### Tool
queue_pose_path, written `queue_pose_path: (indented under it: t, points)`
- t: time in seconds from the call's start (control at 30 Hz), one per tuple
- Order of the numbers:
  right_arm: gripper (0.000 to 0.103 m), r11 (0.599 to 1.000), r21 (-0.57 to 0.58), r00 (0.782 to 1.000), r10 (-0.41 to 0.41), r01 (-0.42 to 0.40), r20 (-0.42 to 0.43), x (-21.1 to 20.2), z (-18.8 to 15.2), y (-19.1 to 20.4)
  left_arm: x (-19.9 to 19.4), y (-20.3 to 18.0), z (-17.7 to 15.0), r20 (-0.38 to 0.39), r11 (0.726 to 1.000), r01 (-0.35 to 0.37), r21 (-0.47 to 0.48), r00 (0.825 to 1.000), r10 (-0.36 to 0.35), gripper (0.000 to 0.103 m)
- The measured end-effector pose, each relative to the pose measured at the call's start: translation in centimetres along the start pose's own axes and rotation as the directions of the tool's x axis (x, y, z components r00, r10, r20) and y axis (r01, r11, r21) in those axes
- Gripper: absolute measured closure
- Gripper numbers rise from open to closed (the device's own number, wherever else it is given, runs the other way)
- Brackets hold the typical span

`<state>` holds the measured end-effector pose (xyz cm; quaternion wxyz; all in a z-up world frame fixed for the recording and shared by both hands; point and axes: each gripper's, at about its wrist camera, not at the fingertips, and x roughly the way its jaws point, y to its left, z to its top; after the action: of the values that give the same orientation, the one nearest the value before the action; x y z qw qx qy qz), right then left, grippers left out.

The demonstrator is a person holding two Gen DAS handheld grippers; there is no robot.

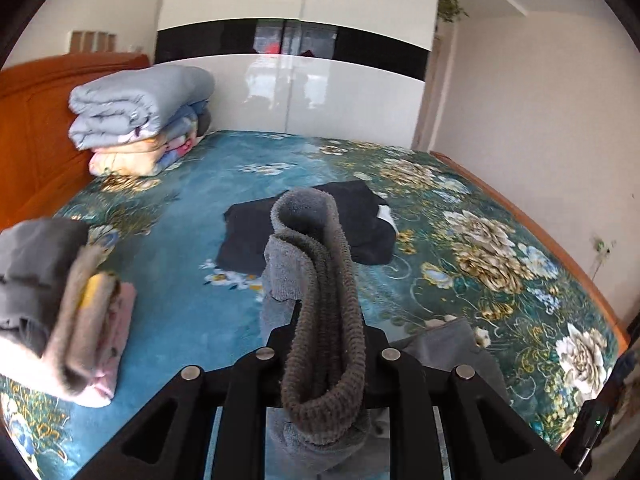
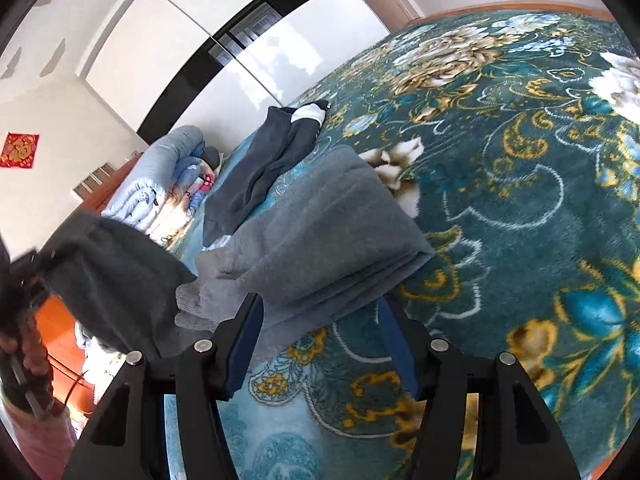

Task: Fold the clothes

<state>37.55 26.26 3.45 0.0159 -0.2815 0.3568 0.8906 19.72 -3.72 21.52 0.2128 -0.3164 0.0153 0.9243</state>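
My left gripper is shut on a grey knit garment. Its ribbed hem loops over the jaws and hides most of both fingers. In the right wrist view the lifted part of that cloth hangs blurred at the left. The rest lies folded on the bed as a grey garment. My right gripper is open, its blue-padded fingers apart, and the folded cloth's near edge covers their tips. A black folded garment lies further back on the bed.
A stack of folded clothes sits at the left on the teal floral blanket. Folded quilts are piled against the orange headboard. A white and black wardrobe stands behind the bed. The bed's wooden edge runs along the right.
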Motion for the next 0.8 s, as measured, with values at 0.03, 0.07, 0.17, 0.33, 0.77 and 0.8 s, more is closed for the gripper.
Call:
queue_pose_path:
  t: [0.03, 0.07, 0.17, 0.33, 0.77, 0.8]
  points:
    - [0.042, 1.0, 0.008, 1.0, 0.009, -0.009, 0.013, -0.3, 0.0, -0.5, 1.0, -2.3, 0.5, -0.012, 0.999, 0.01, 0.039, 1.0, -0.01, 0.083]
    - [0.042, 1.0, 0.016, 1.0, 0.014, -0.014, 0.023, -0.5, 0.1, -1.0, 1.9, -4.7, 0.9, -0.023, 0.997, 0.021, 0.078, 1.0, -0.019, 0.083]
    - [0.042, 0.998, 0.063, 0.999, 0.02, -0.021, 0.026, -0.6, 0.1, -2.7, 4.9, -11.2, 0.7, -0.053, 0.983, 0.037, 0.177, 0.998, -0.028, 0.083]
    - [0.042, 0.993, 0.109, 0.998, 0.039, -0.045, 0.052, -1.3, 0.7, -4.4, 11.0, -18.1, -3.6, -0.2, 0.957, 0.067, 0.282, 0.98, -0.009, 0.08]
    - [0.042, 0.998, 0.069, 0.999, -0.011, 0.009, 0.031, -1.0, 0.5, -4.4, 9.6, -15.4, -5.4, -0.283, 0.956, 0.27, 0.112, 0.931, -0.23, 0.033]
    - [0.042, 0.998, 0.069, 0.999, -0.014, 0.012, 0.032, -1.0, 0.5, -4.4, 9.0, -13.7, -5.2, -0.254, 0.966, 0.242, 0.096, 0.944, -0.211, 0.031]
